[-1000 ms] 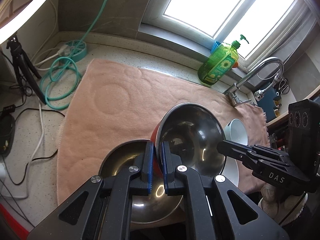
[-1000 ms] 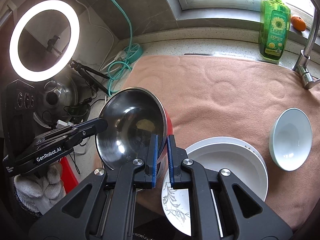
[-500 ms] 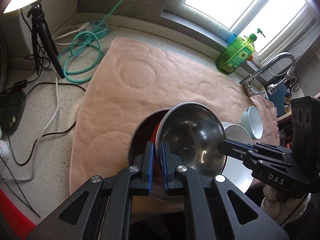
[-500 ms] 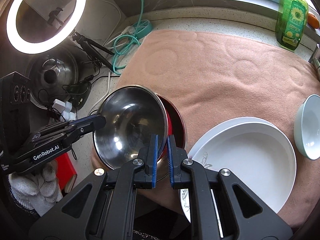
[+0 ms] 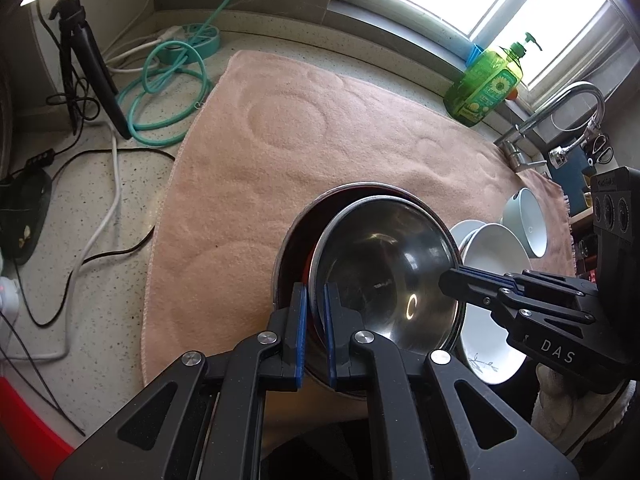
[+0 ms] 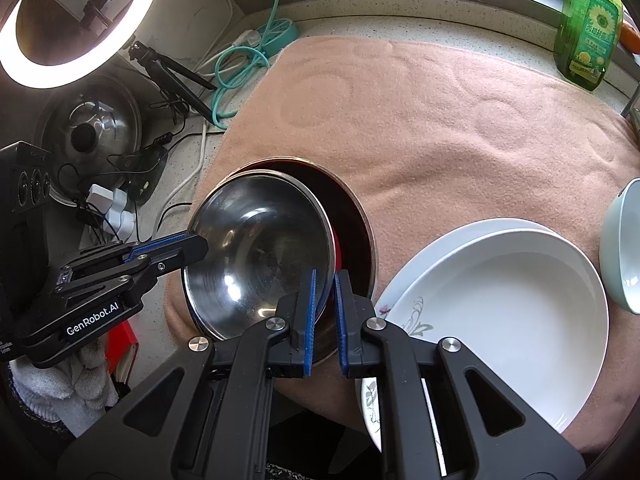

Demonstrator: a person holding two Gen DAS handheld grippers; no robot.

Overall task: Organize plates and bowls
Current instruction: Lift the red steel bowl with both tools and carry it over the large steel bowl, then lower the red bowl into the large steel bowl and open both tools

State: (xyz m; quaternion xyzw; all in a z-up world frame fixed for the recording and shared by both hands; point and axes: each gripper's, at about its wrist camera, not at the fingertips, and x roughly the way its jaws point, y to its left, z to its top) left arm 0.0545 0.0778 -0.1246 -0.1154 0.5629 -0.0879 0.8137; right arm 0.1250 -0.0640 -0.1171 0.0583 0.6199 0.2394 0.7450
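Two grippers clamp one steel bowl [image 5: 384,268] by opposite sides of its rim: the left gripper [image 5: 315,332] pinches the near-left rim between its blue pads, and the right gripper [image 6: 325,312] pinches the right rim. That bowl sits tilted inside a larger steel bowl [image 6: 360,224] with a red outside, which rests at the front edge of the pink towel [image 5: 304,132] covering the counter [image 5: 80,208]. In the right wrist view the inner bowl leans toward the left, leaving a dark crescent of the outer bowl's wall open on its right.

Just right of the nested bowls, two stacked white plates [image 6: 508,308] lie at the towel's front edge, overhanging it slightly; their rim comes close to the outer bowl, though whether they touch is unclear. A pale green bowl [image 6: 620,248] lies on its side near the towel's right edge. Most of the towel behind the bowls, up to its back edge, is bare. A green soap bottle [image 5: 484,84] stands at the back right corner, beside the tap [image 5: 560,108]. Cables [image 5: 168,80] and a tripod [image 5: 84,60] crowd the counter past the towel's left edge.
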